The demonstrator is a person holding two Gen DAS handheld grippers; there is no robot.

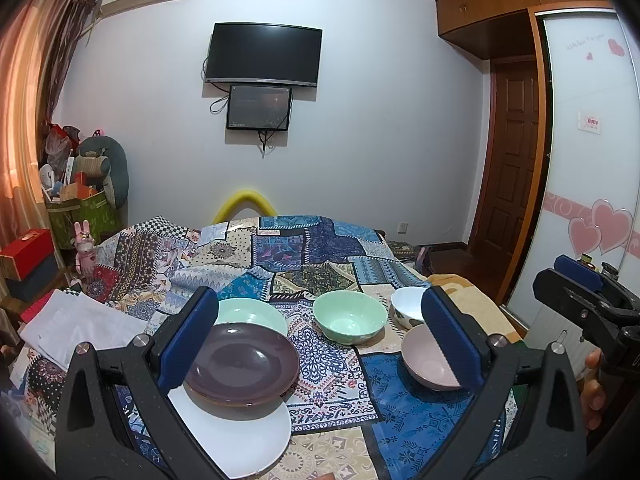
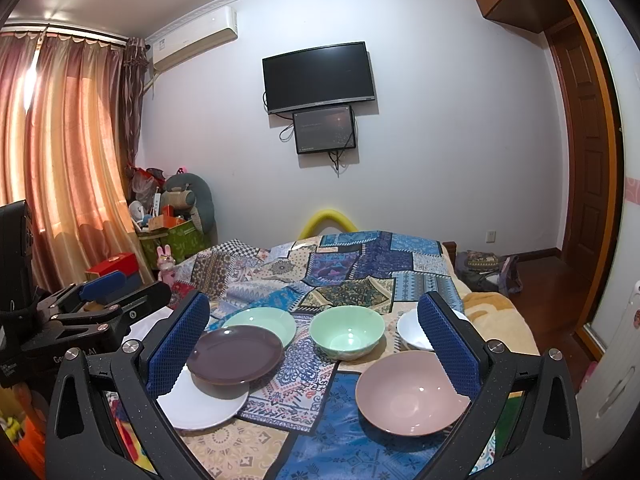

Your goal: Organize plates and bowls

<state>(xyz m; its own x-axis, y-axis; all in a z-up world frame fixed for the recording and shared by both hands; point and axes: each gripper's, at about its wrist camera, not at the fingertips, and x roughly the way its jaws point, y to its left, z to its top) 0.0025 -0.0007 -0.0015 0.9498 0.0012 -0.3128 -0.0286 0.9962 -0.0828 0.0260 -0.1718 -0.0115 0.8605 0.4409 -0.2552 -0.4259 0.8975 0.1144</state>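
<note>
On the patchwork cloth (image 2: 320, 432), a purple plate (image 1: 240, 364) (image 2: 236, 354) rests on a white plate (image 1: 236, 436) (image 2: 204, 404), with a mint plate (image 1: 248, 312) (image 2: 264, 322) just behind them. To the right stand a mint bowl (image 1: 350, 316) (image 2: 347, 332), a white bowl (image 1: 408, 306) (image 2: 412, 332) and a pink bowl (image 1: 428, 360) (image 2: 412, 392), all upright. My left gripper (image 1: 320, 336) (image 2: 108, 294) is open above the plate side and holds nothing. Above the bowls, my right gripper (image 2: 314, 344) (image 1: 560, 280) hovers open and empty.
A folded white cloth (image 1: 80, 324) lies left of the plates. Red and dark boxes (image 1: 28, 260), a pink rabbit toy (image 1: 84, 252) and a full green bin (image 2: 176, 236) crowd the left corner. A wardrobe door (image 1: 588, 160) flanks the right side. A hand (image 1: 592, 392) grips the right tool.
</note>
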